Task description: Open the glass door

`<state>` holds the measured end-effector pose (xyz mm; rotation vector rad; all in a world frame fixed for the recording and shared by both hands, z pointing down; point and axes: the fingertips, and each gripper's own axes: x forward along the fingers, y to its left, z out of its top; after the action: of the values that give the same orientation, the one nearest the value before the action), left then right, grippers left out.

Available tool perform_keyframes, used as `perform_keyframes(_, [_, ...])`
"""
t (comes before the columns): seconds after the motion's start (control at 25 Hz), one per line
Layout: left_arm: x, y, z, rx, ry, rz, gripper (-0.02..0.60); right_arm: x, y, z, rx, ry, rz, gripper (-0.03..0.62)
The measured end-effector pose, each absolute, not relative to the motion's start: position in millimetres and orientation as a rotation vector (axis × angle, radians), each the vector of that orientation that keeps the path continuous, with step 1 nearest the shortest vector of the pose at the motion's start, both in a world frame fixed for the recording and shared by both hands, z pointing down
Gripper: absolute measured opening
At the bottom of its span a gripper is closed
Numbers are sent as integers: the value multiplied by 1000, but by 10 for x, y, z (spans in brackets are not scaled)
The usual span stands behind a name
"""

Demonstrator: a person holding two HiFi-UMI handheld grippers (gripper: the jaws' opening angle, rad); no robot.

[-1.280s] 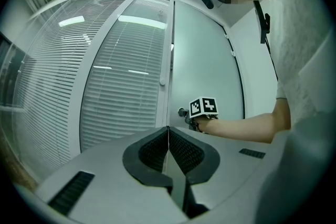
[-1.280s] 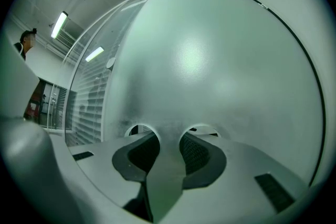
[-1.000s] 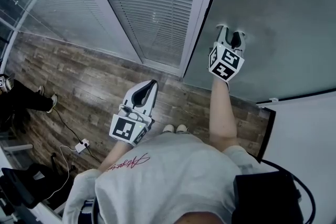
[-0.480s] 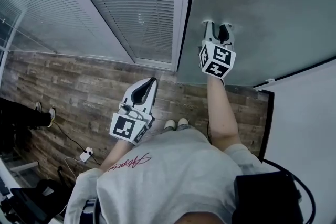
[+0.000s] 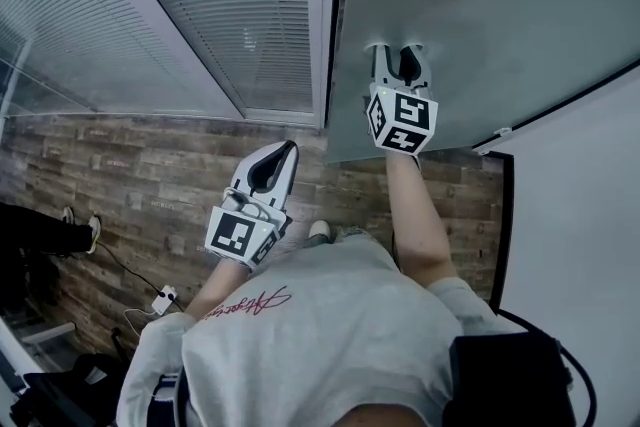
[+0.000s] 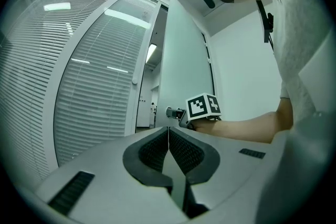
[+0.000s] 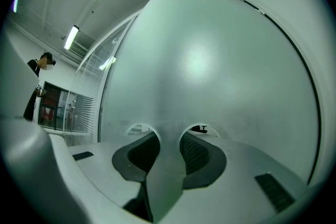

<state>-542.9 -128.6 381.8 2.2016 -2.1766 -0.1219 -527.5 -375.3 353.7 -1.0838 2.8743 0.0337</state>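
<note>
Swinging away from the white door frame (image 5: 322,25), the frosted glass door (image 5: 480,5) fills the upper right of the head view. Its near edge now runs closer to vertical in the frame than it did a second ago, and a dark gap has opened along the frame post. The right gripper (image 5: 397,51) has travelled leftward with the panel and keeps its jaw tips against the glass. The right gripper view shows the jaws set fairly wide with nothing clamped between them, only the frosted surface directly ahead. This indicates that the door is being pushed rather than pulled, and the opening is judged under way but incomplete. The left gripper (image 5: 288,153) hangs at centre left above the wood-pattern floor (image 5: 150,165), jaws pressed together and empty, taking no part in the push. In the left gripper view a lit corridor shows through the gap between the slatted blind panel (image 6: 89,86) and the door. A small metal fitting (image 6: 172,112) on the door beside the right gripper may be a handle or a lock; it is too small to confirm. The top of the door is cut off at the upper edge of the head view, and the person's torso hides the floor directly below.
</note>
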Motion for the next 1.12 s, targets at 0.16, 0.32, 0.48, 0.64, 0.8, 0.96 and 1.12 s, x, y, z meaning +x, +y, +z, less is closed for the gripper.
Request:
perform_keyframes(0.16, [-5191,-1259,3734,2238,-2180,-121,18,-5097,-3564,3541,-1044,2888,33,124])
perform_keyframes(0.32, [-4967,-1235,3722,2220,-2197,-121,17,-4945,-3392,3537,-989,2904,32,124])
perform_keyframes(0.48, [-4682,-1186,3693,2189,-2226,-135,17,-4784,-3216,3550,-911,2938,23,125])
perform_keyframes(0.64, [-4388,-1127,3650,2171,-2261,-144,18,-4608,-3041,3530,-830,2960,24,125])
perform_keyframes(0.8, [-4094,-1047,3631,2139,-2294,-178,17,-4406,-2876,3538,-759,2977,24,124])
perform_keyframes(0.96, [-3790,-952,3582,2135,-2335,-189,17,-4182,-2712,3545,-714,2981,25,125])
perform_keyframes(1.12, [-3571,-819,3556,2125,-2358,-187,18,-3981,-2545,3529,-680,2990,26,126])
